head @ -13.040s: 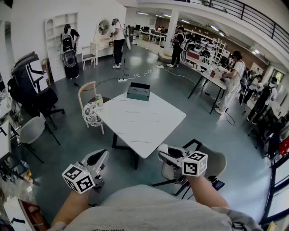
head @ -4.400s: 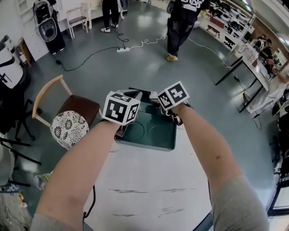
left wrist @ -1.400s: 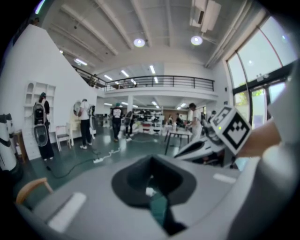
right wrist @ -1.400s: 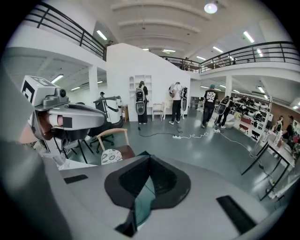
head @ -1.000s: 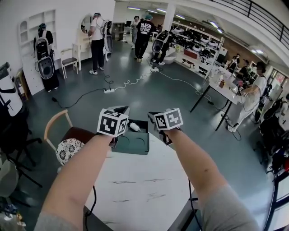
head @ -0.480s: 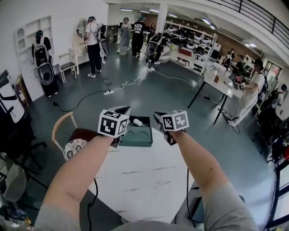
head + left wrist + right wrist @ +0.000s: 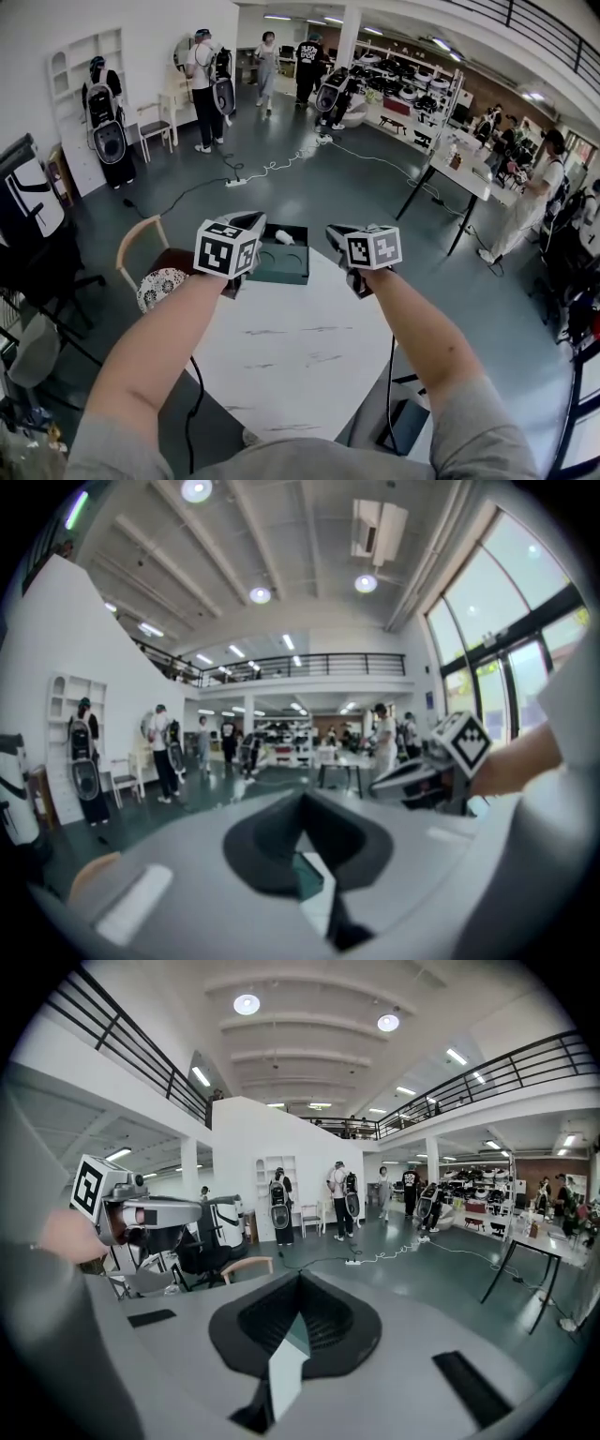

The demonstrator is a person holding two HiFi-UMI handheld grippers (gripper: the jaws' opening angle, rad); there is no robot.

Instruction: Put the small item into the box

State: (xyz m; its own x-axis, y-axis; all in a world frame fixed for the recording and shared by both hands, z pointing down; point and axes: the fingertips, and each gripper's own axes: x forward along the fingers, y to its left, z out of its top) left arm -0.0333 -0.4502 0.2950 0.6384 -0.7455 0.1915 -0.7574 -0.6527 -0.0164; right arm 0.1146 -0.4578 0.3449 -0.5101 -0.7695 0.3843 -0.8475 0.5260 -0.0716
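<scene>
One small item [image 7: 284,237] in box [image 7: 286,264] between left hand-held gripper [image 7: 255,221], right hand-held gripper [image 7: 334,232]

Bright, even indoor light; heavy fisheye bending
Round ceiling lamps [image 7: 261,594] and strip lights [image 7: 281,17] shine from above, with daylight through tall windows [image 7: 497,621] at the right. The white table [image 7: 281,366] carries only faint shadows. The head view is sharp at its centre. Gripper views fade to black corners, the balcony railing [image 7: 122,1049] bows, and the left gripper [image 7: 302,822] near the lens is blurred.
</scene>
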